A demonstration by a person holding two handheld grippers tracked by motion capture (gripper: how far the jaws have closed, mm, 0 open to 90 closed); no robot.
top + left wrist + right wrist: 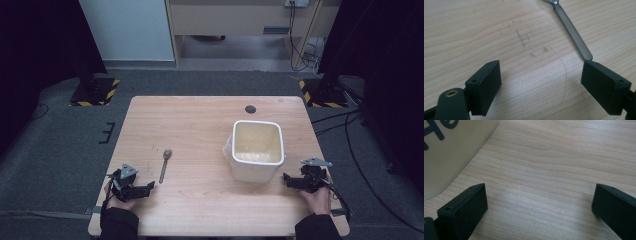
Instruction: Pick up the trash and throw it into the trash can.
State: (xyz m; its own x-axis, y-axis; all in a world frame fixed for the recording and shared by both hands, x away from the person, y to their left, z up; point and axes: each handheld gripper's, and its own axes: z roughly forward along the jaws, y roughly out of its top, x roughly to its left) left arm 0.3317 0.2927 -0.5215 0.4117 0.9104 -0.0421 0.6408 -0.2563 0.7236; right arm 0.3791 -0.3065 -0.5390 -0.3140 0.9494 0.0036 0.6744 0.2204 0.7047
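Near the tabletop's (pixel 200 120) front edge I hold my left gripper (pixel 149 188) by the left corner and my right gripper (pixel 286 178) by the right, both with jaws wide apart over bare wood. A spoon (pixel 164 164) lies just beyond the left one. Farther right stands a white tub (pixel 256 150).

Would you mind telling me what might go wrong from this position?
The spoon lies flat on the table, so the open left gripper may slide it rather than lift it. The white bin stands near the right gripper; a sideways bump could shove or tip it.
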